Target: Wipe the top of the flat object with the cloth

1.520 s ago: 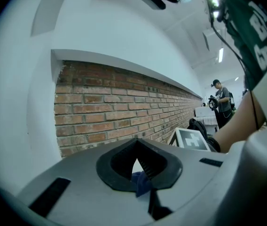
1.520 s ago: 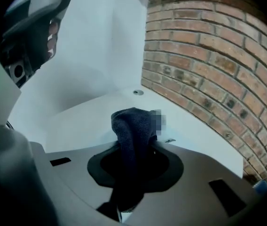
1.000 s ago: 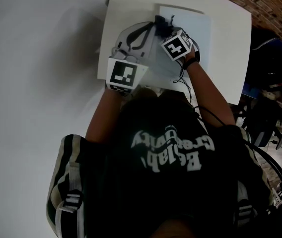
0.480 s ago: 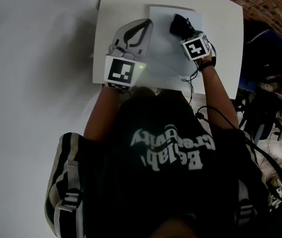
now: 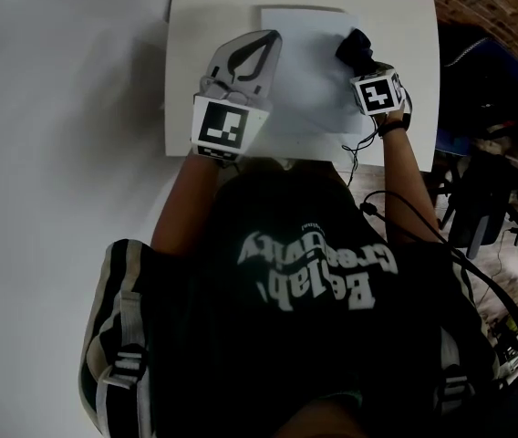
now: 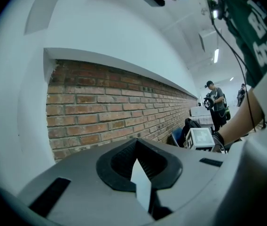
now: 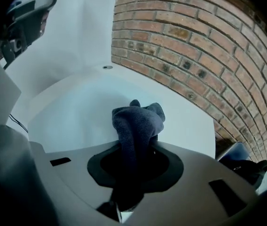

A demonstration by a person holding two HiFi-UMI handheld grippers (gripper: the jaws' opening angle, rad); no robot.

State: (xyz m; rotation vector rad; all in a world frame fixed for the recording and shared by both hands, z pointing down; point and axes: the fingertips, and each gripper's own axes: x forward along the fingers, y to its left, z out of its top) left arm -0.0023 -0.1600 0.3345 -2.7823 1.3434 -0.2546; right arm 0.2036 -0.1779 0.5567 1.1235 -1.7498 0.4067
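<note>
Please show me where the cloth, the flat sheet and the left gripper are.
cloth (image 7: 136, 124): right gripper view, on its bunched upper fold.
sheet (image 5: 309, 80): head view, on its bare middle.
left gripper (image 5: 270, 40): head view, between its fingertips.

Wide-open sheet (image 5: 309, 76) between left gripper (image 5: 264, 44) and cloth (image 5: 357, 46), bare table (image 5: 184, 71) further left; brick wall (image 5: 505, 7) near the far-right edge.

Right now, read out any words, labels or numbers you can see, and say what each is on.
Shirt: two lines of white stylised lettering, upside down in the head view; too distorted to read.
Cube on the left gripper and cube on the right gripper: square marker patterns only, no letters.
No print on the cloth or flat object.
</note>
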